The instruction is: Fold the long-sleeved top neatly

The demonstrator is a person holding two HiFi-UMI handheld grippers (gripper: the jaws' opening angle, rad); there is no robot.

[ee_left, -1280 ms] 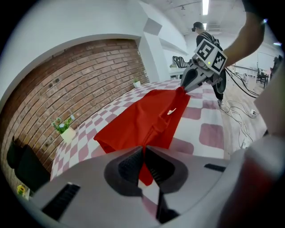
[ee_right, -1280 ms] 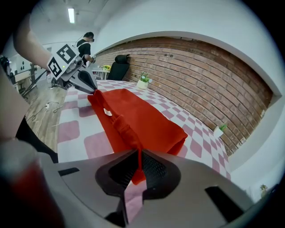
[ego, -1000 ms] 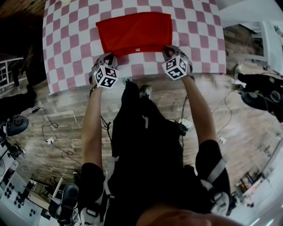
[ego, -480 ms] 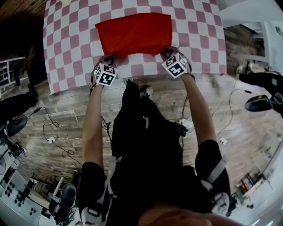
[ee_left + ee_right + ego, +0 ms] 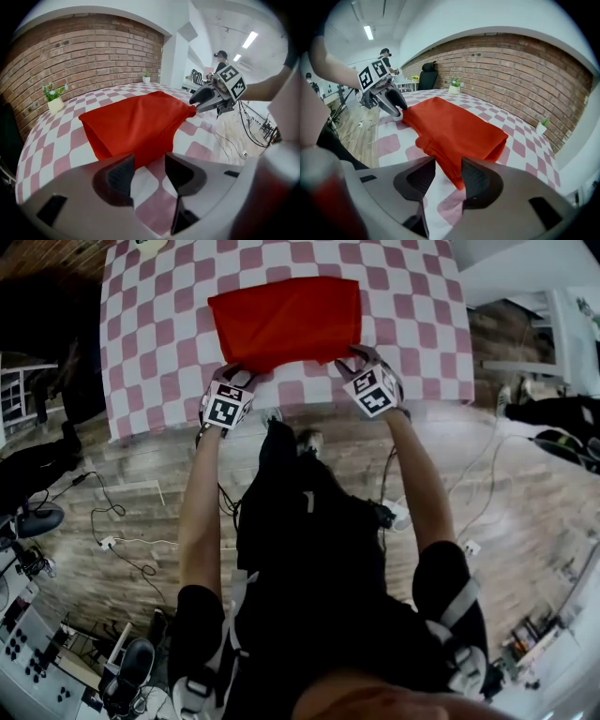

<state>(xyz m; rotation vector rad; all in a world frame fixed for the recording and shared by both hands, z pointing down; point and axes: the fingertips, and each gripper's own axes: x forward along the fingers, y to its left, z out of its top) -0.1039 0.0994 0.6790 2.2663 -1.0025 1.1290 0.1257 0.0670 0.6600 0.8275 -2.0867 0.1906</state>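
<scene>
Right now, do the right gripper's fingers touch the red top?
Cannot tell. Right gripper view: the fingers, just opening, flank a corner of the top; gap or contact unclear.

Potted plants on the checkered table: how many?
2. One potted plant stands near the brick wall at the left gripper view's left; the second potted plant stands farther along that wall. More may be hidden.

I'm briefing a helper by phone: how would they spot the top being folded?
Find the big pink-and-white checked cloth covering the table. Towards its near edge lies the top, a folded rectangle and the only plain red thing there.
</scene>
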